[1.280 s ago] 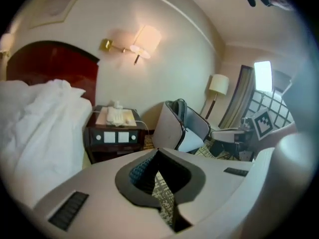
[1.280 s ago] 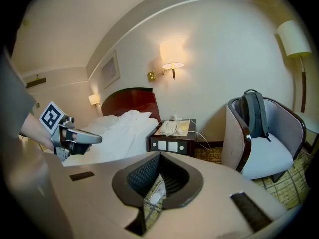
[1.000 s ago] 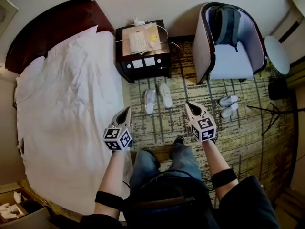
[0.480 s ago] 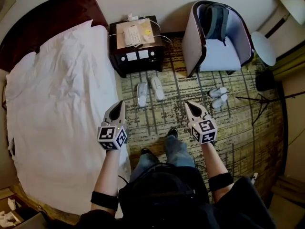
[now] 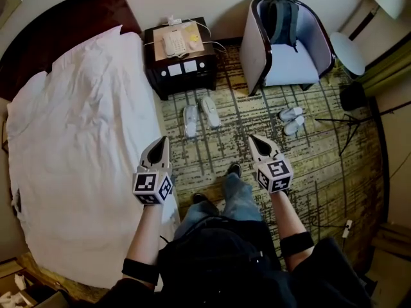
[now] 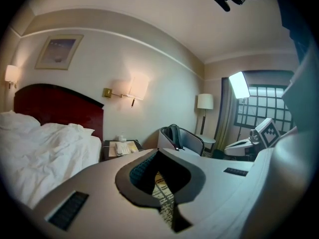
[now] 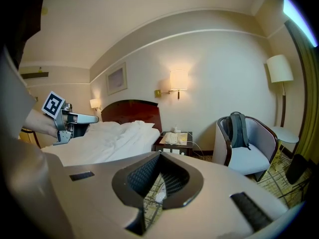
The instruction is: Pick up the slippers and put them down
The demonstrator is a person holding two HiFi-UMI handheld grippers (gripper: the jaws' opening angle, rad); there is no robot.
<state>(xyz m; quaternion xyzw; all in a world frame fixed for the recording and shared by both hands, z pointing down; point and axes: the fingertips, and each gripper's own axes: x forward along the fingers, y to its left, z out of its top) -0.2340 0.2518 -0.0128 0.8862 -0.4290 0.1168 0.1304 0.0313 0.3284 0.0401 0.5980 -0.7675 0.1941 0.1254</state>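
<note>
One pair of white slippers (image 5: pixel 199 115) lies on the patterned carpet in front of the dark nightstand (image 5: pixel 180 59). A second white pair (image 5: pixel 291 120) lies near the armchair (image 5: pixel 282 50). My left gripper (image 5: pixel 162 140) is held in the air beside the bed's edge, jaws shut and empty. My right gripper (image 5: pixel 252 138) hovers over the carpet, between the two pairs, also shut with nothing in it. In the right gripper view a white slipper (image 7: pixel 160 193) shows below the closed jaws (image 7: pixel 159 156). The left gripper view shows only carpet under its closed jaws (image 6: pixel 158 154).
A bed (image 5: pixel 77 140) with a rumpled white duvet fills the left. A telephone (image 5: pixel 173 42) and cables sit on the nightstand. A backpack (image 5: pixel 282 21) rests in the armchair. A black tripod stand (image 5: pixel 350 117) is at the right. The person's legs (image 5: pixel 225 197) stand between the grippers.
The whole room has slid up and left in the head view, so both slipper pairs lie further from the grippers. Both grippers stay shut and have shifted slightly.
</note>
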